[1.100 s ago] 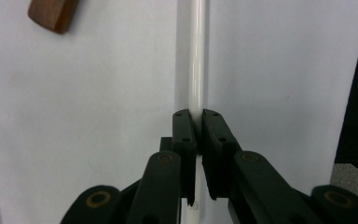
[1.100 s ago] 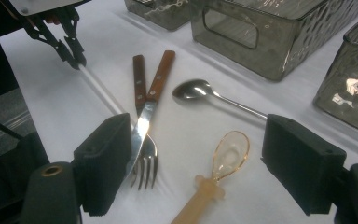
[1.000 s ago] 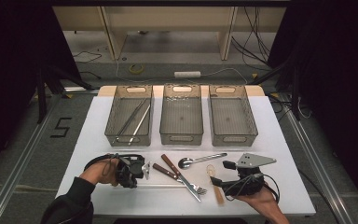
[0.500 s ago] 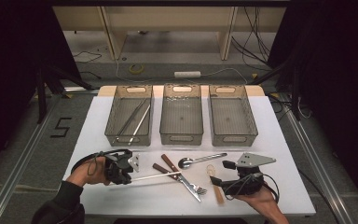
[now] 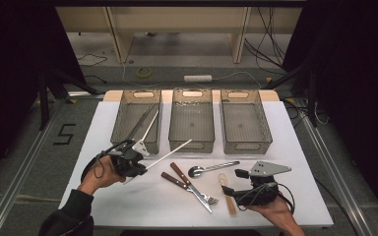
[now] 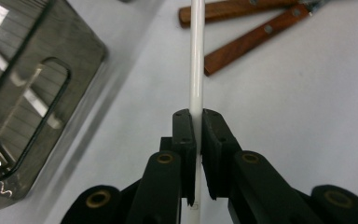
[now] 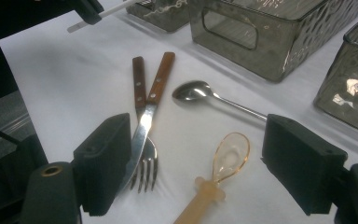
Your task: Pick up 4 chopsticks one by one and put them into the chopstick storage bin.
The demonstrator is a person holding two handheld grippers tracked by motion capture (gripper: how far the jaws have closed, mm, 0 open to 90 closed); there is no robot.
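My left gripper [image 5: 139,166] [image 6: 196,115] is shut on a thin white stick [image 5: 170,152] [image 6: 196,56], held off the table at the left. The stick slants up and right, its tip near the middle tray's front wall. My right gripper [image 5: 234,183] [image 7: 200,151] rests open at the front right, nothing between its jaws. Ahead of it lie an amber plastic spoon [image 5: 226,187] [image 7: 229,156], a metal spoon [image 5: 211,169] [image 7: 196,91], and a crossed knife [image 7: 161,81] and fork [image 5: 204,197] [image 7: 144,175] with wooden handles.
Three grey see-through trays stand in a row at the back: left tray [image 5: 142,92] with a few long thin utensils, middle tray [image 5: 192,92], right tray [image 5: 239,92]. In the left gripper view the left tray [image 6: 81,42] sits close at left. White table [image 5: 285,128] ends near my hands.
My left gripper has risen off the table and drifted left with the white stick, whose far end swung from lying flat toward the trays. The right gripper has kept still.
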